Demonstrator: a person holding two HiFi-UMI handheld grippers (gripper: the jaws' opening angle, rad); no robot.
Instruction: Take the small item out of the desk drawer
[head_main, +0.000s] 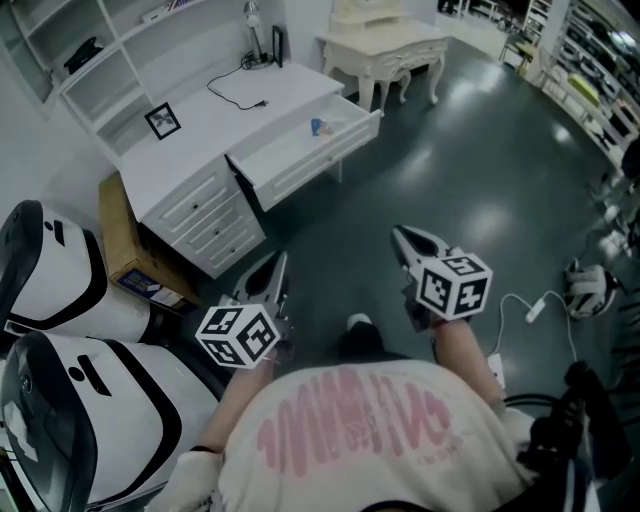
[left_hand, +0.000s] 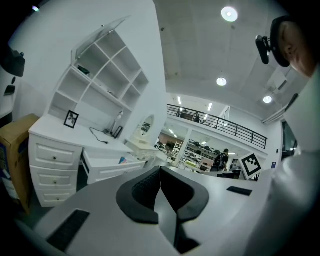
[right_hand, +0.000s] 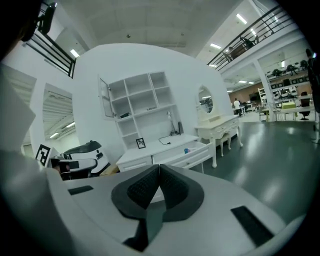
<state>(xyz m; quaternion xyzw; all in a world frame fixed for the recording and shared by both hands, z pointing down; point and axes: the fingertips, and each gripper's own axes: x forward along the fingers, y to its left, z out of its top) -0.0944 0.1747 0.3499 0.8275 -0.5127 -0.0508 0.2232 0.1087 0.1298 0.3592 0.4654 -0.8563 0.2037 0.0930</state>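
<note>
Left gripper (head_main: 281, 260) and right gripper (head_main: 399, 233) fingers closed, empty; unopened, I risk shoving the small blue item (head_main: 318, 127) inside the open white drawer (head_main: 322, 152).

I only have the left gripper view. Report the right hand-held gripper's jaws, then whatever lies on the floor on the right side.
Observer: The right hand-held gripper is shut, with nothing between its jaws.
Operator: Now the floor on the right.
Observer: A white cable lies loose on the dark floor, to the right of that gripper in the head view.
</note>
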